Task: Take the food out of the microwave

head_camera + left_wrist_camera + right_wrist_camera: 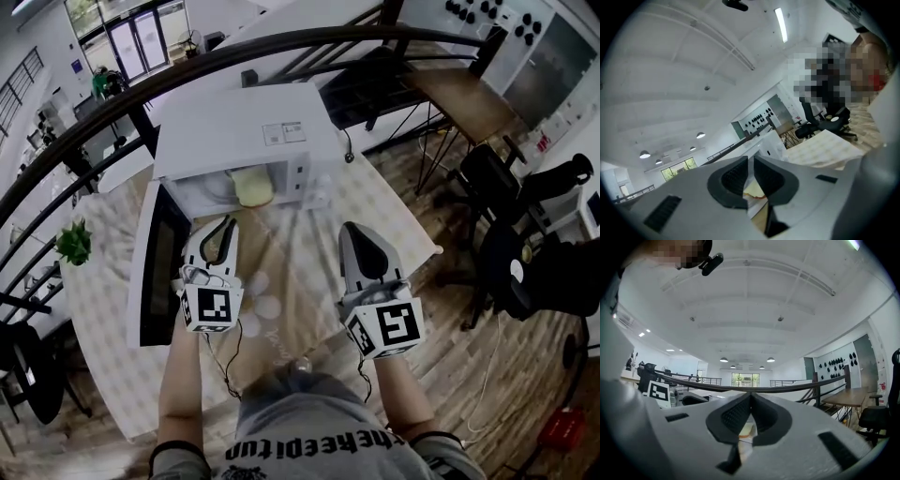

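A white microwave [246,131] stands at the far side of the table with its door [159,267] swung open to the left. Inside lies pale yellow food [253,187] on a plate. My left gripper [226,223] is shut and empty, just in front of the open cavity and slightly left of the food. My right gripper [350,229] is also shut and empty, further right, in front of the control panel side. The left gripper [751,159] and the right gripper [751,395] both point level; below each pair of jaws shows the food [753,191] [746,429].
The table carries a pale patterned cloth [300,272]. A small green plant [73,242] sits at its left edge. A dark curved railing [281,47] runs behind the microwave. Black office chairs [525,253] and a wooden desk [459,98] stand to the right.
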